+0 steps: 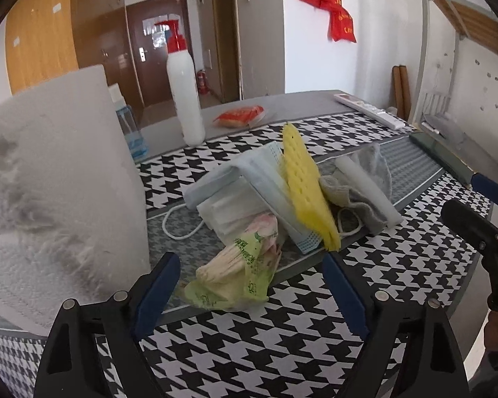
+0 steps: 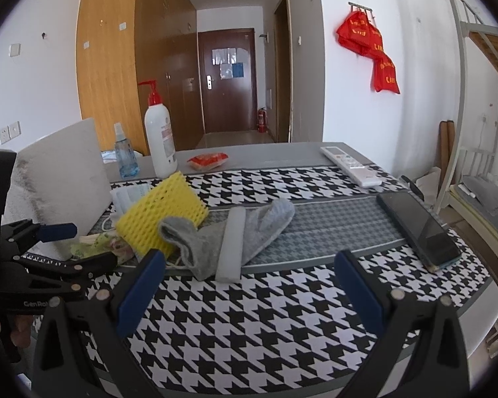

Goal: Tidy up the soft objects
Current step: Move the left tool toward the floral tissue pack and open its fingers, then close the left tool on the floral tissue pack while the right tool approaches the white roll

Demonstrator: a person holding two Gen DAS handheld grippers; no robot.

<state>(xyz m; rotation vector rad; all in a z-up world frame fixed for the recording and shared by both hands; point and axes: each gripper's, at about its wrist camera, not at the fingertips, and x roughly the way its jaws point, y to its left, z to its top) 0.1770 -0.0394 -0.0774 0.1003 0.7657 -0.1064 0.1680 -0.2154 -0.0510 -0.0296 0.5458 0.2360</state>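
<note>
A green plastic packet [image 1: 235, 278] lies on the houndstooth tablecloth [image 1: 249, 348] between the blue pads of my left gripper [image 1: 250, 260], which is open; the pads do not press it. Behind it sits a heap: pale blue face masks [image 1: 229, 182], a yellow foam net [image 1: 302, 185], and a grey sock [image 1: 365, 165] with a white foam strip [image 1: 365, 189] on it. My right gripper [image 2: 250, 260] stands open over bare cloth, just short of the grey sock [image 2: 265, 225] and foam strip [image 2: 230, 245]. The left gripper [image 2: 93, 242] shows at the left around the packet [image 2: 96, 243].
A white foam board [image 1: 59, 182] stands close on the left. At the back are a white pump bottle [image 2: 159, 139], a blue spray bottle [image 2: 126, 156], an orange packet [image 2: 207, 161] and a remote [image 2: 350, 165]. A black phone [image 2: 418, 229] lies at the right.
</note>
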